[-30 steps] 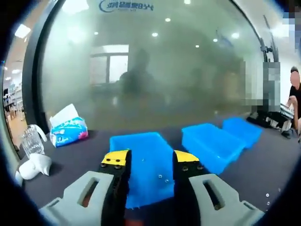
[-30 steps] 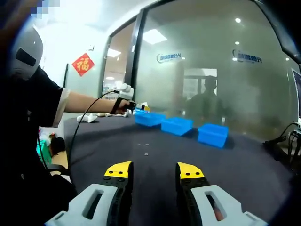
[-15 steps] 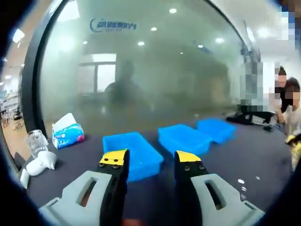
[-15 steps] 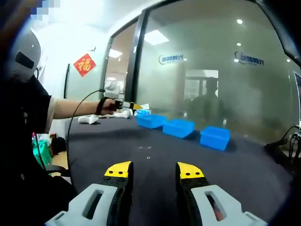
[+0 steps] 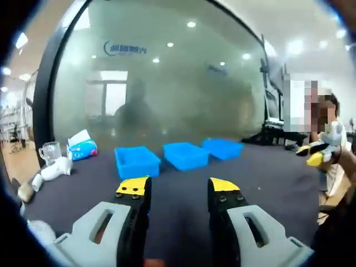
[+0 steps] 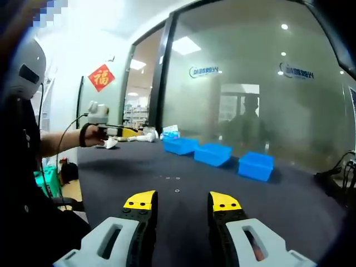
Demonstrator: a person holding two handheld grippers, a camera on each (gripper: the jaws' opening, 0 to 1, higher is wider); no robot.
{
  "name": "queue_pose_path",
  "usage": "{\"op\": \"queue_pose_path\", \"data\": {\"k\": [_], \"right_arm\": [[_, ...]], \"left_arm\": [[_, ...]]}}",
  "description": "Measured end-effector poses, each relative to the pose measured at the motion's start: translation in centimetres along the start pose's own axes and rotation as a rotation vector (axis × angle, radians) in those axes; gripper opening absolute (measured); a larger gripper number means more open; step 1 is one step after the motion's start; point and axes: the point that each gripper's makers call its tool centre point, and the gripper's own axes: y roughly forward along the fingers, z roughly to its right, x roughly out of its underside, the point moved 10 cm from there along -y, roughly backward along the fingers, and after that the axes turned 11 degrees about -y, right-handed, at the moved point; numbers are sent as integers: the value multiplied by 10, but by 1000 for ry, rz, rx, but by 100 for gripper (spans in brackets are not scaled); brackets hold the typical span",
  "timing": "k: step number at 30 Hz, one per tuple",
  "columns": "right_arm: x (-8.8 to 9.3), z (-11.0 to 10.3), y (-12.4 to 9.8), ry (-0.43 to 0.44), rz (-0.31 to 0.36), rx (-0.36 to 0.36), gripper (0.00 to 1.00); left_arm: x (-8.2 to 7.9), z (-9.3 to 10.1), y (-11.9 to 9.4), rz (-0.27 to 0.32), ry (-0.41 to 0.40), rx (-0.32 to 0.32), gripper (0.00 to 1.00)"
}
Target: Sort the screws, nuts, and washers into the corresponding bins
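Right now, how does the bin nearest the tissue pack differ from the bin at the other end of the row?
In the left gripper view, the near-end bin sits beside the tissue pack, while the far-end bin sits away from it. The near-end bin shows its tall front wall; the far-end bin looks flatter and smaller from here. Both are open blue bins on the dark table, flanking a middle bin.

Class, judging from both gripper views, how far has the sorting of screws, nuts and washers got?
Done: cannot tell; the three blue plastic bins' contents are hidden. In hand: nothing; the left claw and right claw are open and empty. Left: small metal parts lie loose on the dark table.
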Motion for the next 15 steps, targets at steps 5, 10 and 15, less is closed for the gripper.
{"op": "queue_pose_path", "data": {"k": [5,10,15], "right_arm": [[-1,1,1,-1,0,6,33],[-4,1,3,-4,0,5,33],[-4,3,7,-4,-6,-2,33]], "left_arm": [[9,6,-23,12,10,-3,39],[17,9,-38,1,5,-8,39],[25,16,-48,-28,2,9,39]]}}
